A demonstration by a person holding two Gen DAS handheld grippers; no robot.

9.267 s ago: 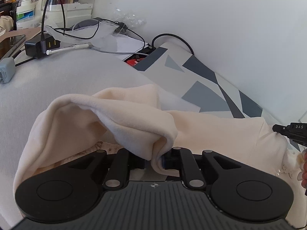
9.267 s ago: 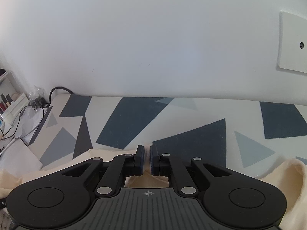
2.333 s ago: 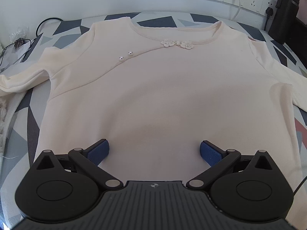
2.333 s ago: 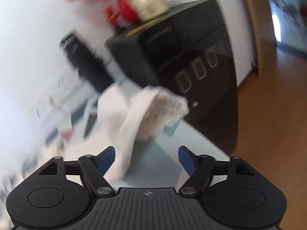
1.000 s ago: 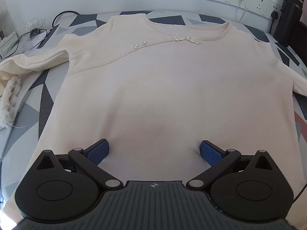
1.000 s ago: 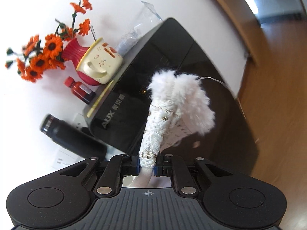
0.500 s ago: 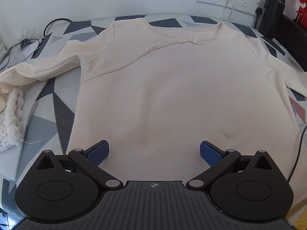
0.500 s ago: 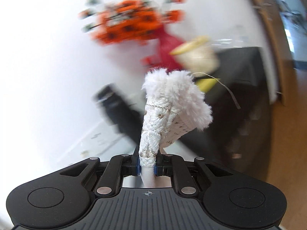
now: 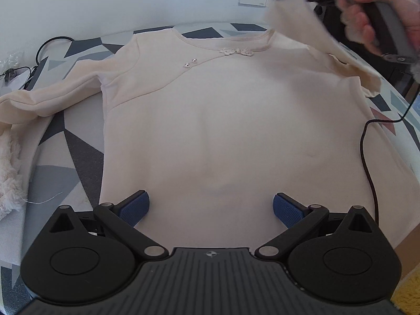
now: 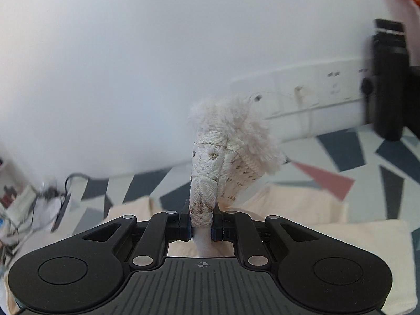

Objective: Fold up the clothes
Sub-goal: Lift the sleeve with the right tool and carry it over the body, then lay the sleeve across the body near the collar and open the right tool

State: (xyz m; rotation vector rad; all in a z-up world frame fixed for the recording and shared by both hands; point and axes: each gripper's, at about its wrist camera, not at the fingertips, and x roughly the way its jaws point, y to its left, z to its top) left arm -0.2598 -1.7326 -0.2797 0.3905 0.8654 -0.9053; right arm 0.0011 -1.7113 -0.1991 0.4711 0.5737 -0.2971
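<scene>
Cream top (image 9: 236,120) lies flat on the patterned table (image 9: 78,157), its long axis running straight away from the left gripper (image 9: 211,207), neckline at the far end, hem nearest. That claw stands wide, blue pads (image 9: 135,206) apart over the hem, gripping nothing. Two pearl buttons (image 9: 190,62) sit ahead and slightly left of it. One sleeve (image 9: 50,97) trails off to its left, ending in a fluffy cuff. The other sleeve is lifted at far right by the right gripper (image 10: 201,227), clamped narrow on one fluffy embroidered cuff (image 10: 223,157) pointing up and ahead. A hand (image 9: 372,13), blurred, seems to grasp its handle.
</scene>
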